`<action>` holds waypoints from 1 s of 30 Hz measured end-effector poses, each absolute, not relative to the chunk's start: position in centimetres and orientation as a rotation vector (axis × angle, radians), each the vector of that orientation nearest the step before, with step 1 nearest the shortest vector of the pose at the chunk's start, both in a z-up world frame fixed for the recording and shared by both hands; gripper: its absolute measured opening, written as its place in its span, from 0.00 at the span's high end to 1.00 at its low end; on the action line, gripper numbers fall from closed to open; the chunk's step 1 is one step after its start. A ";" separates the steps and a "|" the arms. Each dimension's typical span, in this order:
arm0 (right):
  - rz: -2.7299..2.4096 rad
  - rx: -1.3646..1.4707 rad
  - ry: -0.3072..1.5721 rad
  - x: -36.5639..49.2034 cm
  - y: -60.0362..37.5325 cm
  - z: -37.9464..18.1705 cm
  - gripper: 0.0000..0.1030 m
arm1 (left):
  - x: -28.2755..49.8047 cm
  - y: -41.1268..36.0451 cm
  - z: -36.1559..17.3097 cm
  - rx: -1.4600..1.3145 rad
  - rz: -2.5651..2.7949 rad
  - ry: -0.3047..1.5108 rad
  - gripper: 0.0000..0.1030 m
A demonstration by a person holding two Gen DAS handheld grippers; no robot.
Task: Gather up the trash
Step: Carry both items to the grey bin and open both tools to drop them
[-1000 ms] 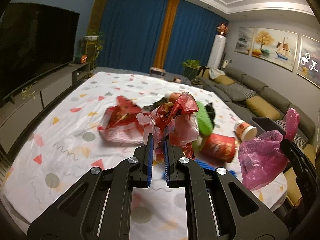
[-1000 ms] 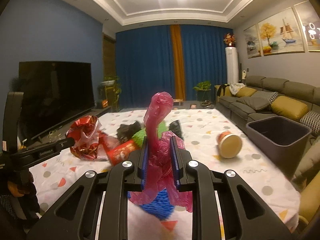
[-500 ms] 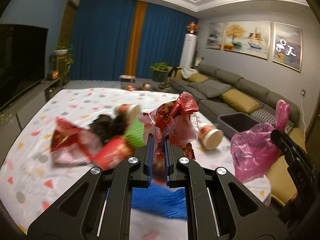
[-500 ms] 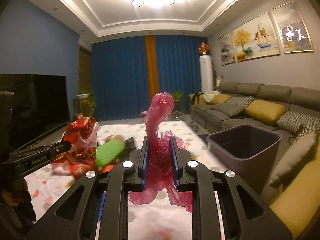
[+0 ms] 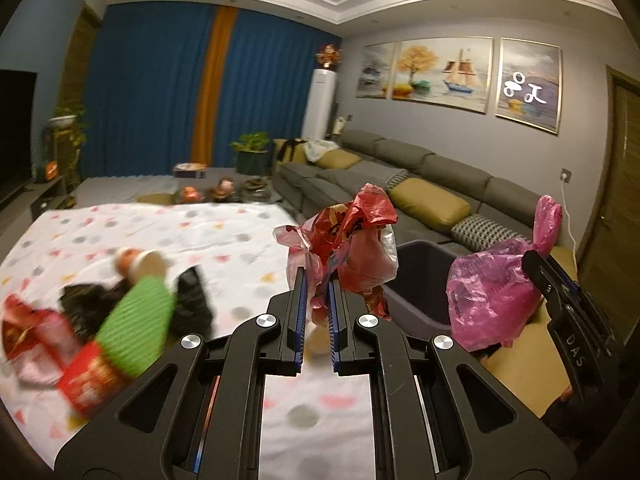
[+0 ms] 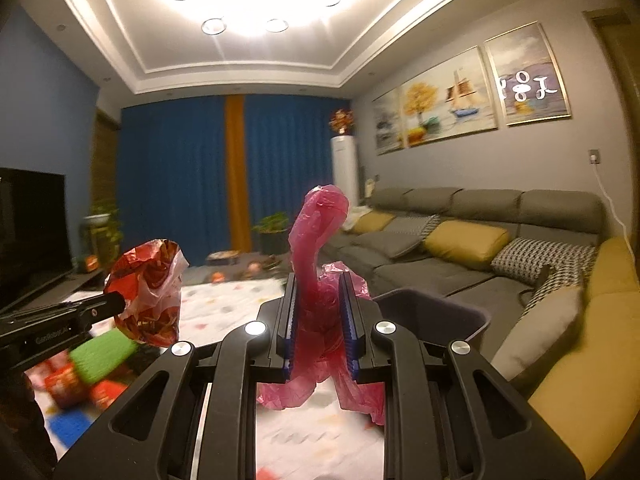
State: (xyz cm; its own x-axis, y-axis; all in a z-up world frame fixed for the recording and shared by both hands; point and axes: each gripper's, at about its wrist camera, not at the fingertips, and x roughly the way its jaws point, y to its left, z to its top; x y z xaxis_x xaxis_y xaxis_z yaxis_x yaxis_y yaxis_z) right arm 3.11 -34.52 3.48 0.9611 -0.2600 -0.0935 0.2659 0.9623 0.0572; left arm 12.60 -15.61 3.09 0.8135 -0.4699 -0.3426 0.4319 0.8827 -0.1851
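Two grippers each carry one piece of trash above the table point(image 5: 248, 236), which is covered with a patterned cloth. On the left part of the table, blurred, lie the uncollected items: a red wrapper point(image 5: 28, 328), a green ribbed item point(image 5: 136, 320), a crumpled black bag point(image 5: 192, 300) and a red box point(image 5: 90, 376).

The left gripper point(image 5: 316, 320) has its fingers point(image 5: 298, 320) clamped on a crumpled red foil bag point(image 5: 352, 232), which stands up from the fingers. The right gripper point(image 6: 320, 328) has its fingers point(image 6: 348, 328) clamped on a pink plastic bag point(image 6: 316, 240); the bag's long axis runs upward, with loose ends hanging below.

The dark bin point(image 6: 436, 312) stands beyond the table's right edge, between the table and the sofa point(image 6: 480, 232). It lies ahead and slightly right of both loads, rim open upward. Judged from both views, the right gripper is the nearer one; the pink plastic bag sits almost in line with the bin mouth. The red foil bag needs further travel rightward before release.
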 end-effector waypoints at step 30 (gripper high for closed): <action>-0.396 0.068 0.131 9.4 -41.7 1.4 0.79 | 23.0 -32.7 -0.9 -0.067 -0.687 0.505 0.91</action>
State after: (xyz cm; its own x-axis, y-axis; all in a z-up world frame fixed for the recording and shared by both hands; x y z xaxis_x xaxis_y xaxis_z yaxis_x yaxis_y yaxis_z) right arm 9.41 -41.65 1.37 0.9144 -0.3799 -0.1400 0.3887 0.9205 0.0407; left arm 22.98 -32.74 -0.87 0.6582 -0.6222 -0.4239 0.5903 0.7760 -0.2223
